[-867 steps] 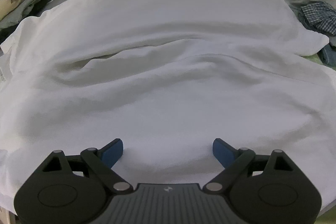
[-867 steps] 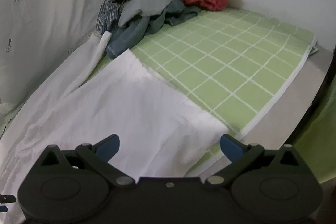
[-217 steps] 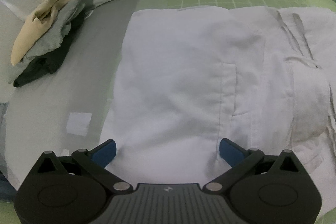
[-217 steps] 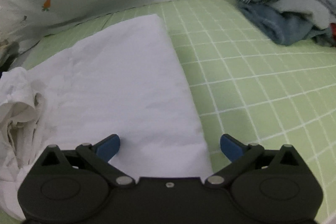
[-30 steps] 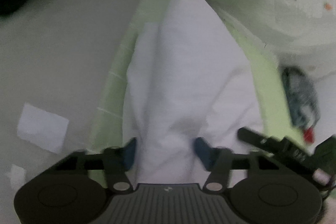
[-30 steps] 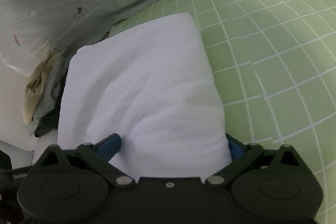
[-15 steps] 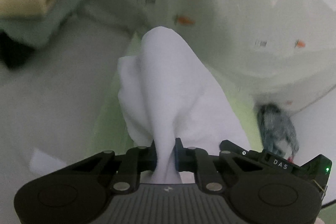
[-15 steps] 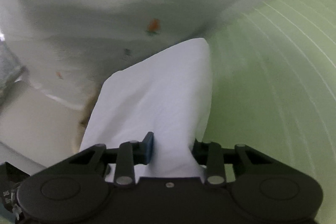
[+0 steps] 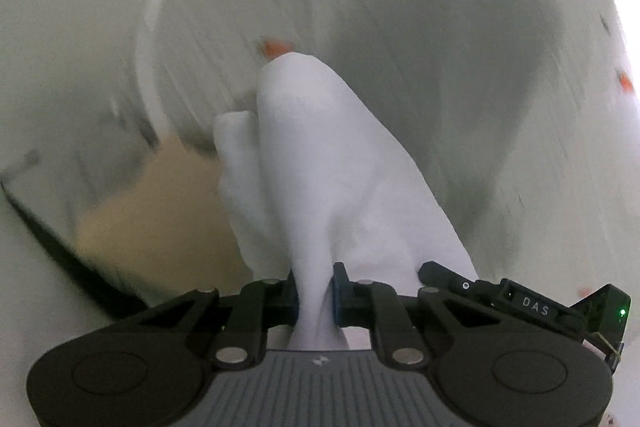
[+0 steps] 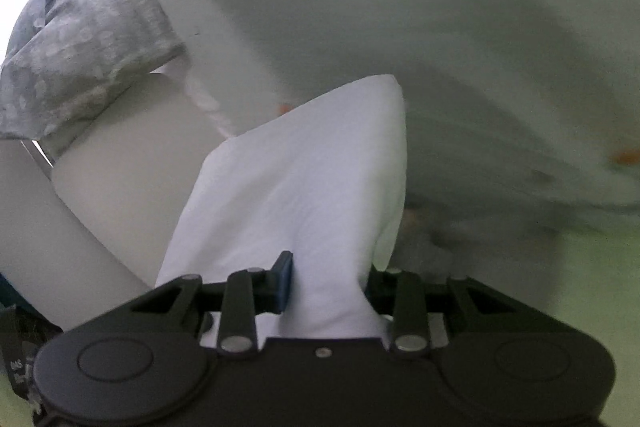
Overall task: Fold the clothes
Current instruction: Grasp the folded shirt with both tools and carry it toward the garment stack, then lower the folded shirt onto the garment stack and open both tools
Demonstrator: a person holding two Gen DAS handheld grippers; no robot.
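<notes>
The folded white garment [image 9: 320, 167] is lifted off the bed and hangs between both grippers. My left gripper [image 9: 314, 293] is shut on one edge of it, the cloth bunched between the blue pads. My right gripper [image 10: 326, 283] is shut on the other edge of the same garment [image 10: 304, 183]. The right gripper's black body [image 9: 520, 303] shows at the lower right of the left wrist view, close beside the left one. The garment's far corners point away from me.
A pale carrot-print sheet [image 9: 440, 27] fills the background, blurred. A beige folded garment [image 9: 160, 219] lies to the left. In the right wrist view a grey patterned cloth [image 10: 80, 39] hangs at upper left and a green strip [image 10: 592, 291] shows at right.
Both grippers closed on the folded white garment and lifted it off the green checked bed. They have swung it up and toward the left, where the beige clothes lie.
</notes>
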